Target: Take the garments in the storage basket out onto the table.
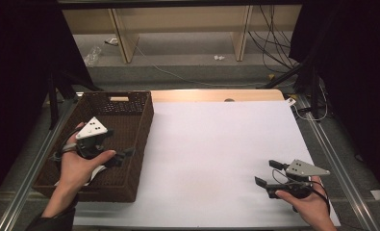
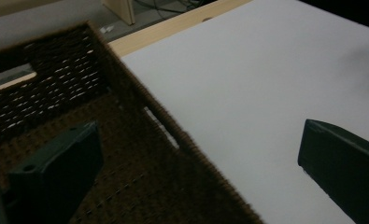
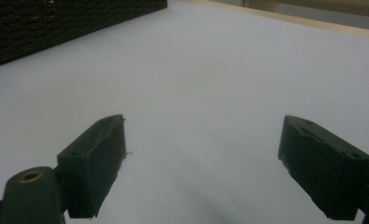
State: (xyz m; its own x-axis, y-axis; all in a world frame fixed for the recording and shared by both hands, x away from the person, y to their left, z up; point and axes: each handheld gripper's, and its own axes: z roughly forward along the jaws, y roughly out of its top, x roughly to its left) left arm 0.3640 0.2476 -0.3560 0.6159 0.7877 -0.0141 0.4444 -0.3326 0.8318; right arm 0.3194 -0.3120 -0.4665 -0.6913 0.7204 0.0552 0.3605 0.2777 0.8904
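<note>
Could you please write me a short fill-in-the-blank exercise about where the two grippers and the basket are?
1. The left gripper hovers over the right wall of the woven ____.
2. The right gripper is held over the ____ sheet covering the table.
3. The jaws of both grippers stand ____.
4. The basket sits at the table's ____ side.

Missing words: basket; white; open; left

We see a white sheet [image 1: 216, 159] covering the table [image 1: 202, 95], whose bare wooden edge shows along the far side. Beyond the table stand pale wooden shelf legs [image 1: 122, 41], with black cables [image 1: 274, 45] trailing beside them.
</note>
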